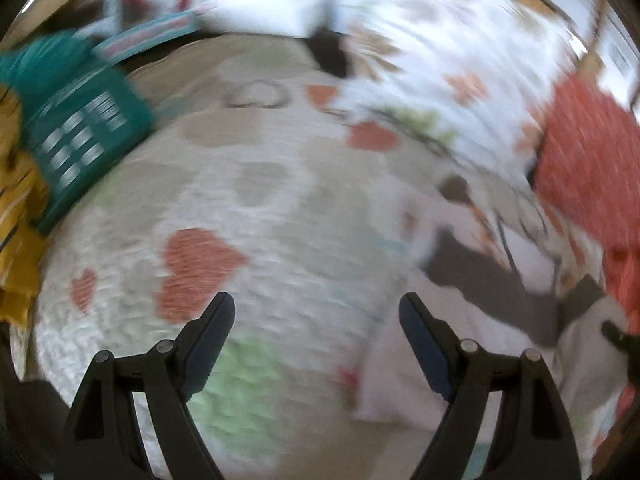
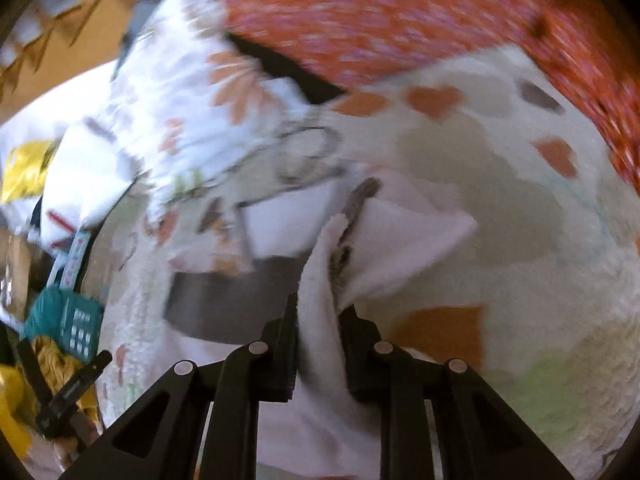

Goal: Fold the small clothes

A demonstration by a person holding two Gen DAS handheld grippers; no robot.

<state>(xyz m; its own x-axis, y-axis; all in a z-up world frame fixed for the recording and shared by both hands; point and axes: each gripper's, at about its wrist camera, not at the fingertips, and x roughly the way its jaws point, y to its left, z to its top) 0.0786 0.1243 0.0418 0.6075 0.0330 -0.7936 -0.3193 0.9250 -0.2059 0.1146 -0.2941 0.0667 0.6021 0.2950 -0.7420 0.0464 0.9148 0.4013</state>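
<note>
A: What does the small garment (image 2: 384,236) look like?

B: Pale, whitish-pink and soft, with a grey-brown band and a grey panel. It is bunched into folds, one flap sticking out to the right. It lies on the heart-print blanket (image 2: 500,184), and a strip of it rises up between the fingers of the right gripper (image 2: 320,312).

A: So that gripper has it?

B: Yes, its jaws are clenched on that pale strip. The left gripper (image 1: 317,308) is spread wide with nothing in it, over the blanket (image 1: 260,208), the garment (image 1: 472,276) lying just to its right.

A: Anything hard to read?

B: Both views are smeared by blur. The garment's outline is lost where it meets the flower-print cloth (image 2: 168,120). The red patterned fabric (image 2: 400,16) is cut off by the frame, and so is the teal item (image 1: 76,120) at left.
</note>
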